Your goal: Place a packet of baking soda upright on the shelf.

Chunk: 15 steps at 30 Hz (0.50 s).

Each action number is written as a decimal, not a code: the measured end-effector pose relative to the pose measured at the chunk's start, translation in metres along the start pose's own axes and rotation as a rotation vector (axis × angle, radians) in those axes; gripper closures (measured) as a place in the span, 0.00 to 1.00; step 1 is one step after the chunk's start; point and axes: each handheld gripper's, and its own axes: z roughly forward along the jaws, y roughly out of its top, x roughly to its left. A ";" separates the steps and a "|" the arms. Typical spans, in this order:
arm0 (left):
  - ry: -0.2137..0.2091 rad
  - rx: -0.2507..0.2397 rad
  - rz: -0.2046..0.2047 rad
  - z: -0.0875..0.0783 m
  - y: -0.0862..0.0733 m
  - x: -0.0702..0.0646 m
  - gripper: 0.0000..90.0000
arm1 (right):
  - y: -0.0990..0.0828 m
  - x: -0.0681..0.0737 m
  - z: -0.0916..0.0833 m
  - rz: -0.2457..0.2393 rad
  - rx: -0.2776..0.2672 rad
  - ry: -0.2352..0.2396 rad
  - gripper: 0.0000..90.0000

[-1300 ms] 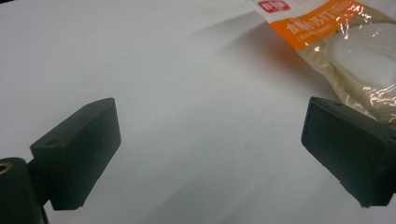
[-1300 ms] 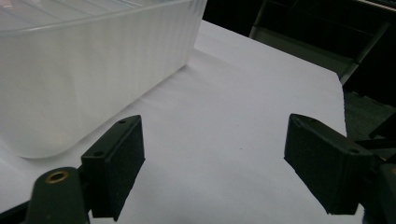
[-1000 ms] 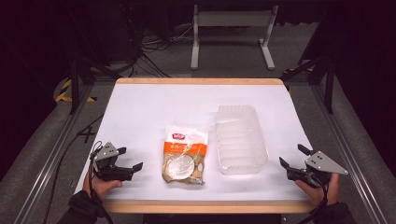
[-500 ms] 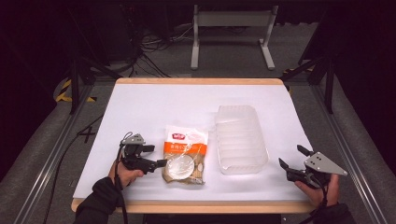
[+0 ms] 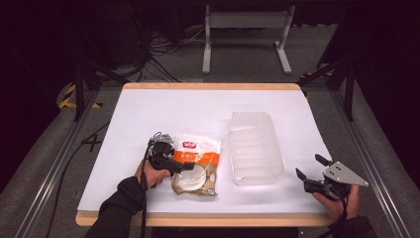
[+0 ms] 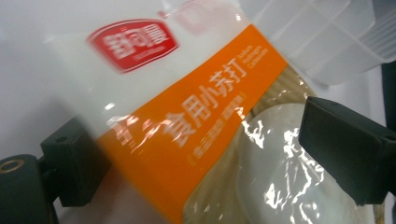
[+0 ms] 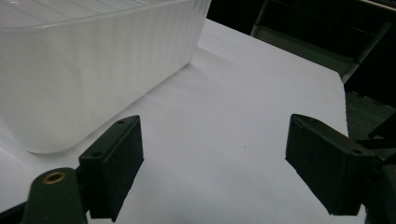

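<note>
High view: the left gripper (image 5: 190,166) reaches the white-and-orange plastic food packet (image 5: 197,162) lying mid-bench, just left of the clear ribbed plastic tub (image 5: 254,147); the right gripper (image 5: 308,172) idles near the right edge, fingers spread. Left gripper view: fingers spread astride the packet; close squarely across its flat edge. Right gripper view: nothing held.

Black sleeves; black grippers (image 5: 311,173), grey three-cornered plate (image 5: 343,174).
</note>
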 end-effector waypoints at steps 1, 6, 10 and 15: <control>-0.012 0.012 0.006 0.005 0.003 -0.001 0.10 | 0.000 0.000 0.000 0.000 0.000 0.002 0.22; -0.039 0.024 -0.014 0.012 0.008 -0.004 0.31 | 0.000 0.000 0.000 0.004 -0.001 0.008 0.22; -0.095 0.045 0.002 0.019 0.010 -0.008 0.59 | 0.000 0.000 0.000 0.003 0.000 0.013 0.22; -0.076 0.028 0.058 0.015 0.010 -0.012 0.94 | 0.000 0.001 0.000 0.003 0.000 0.020 0.22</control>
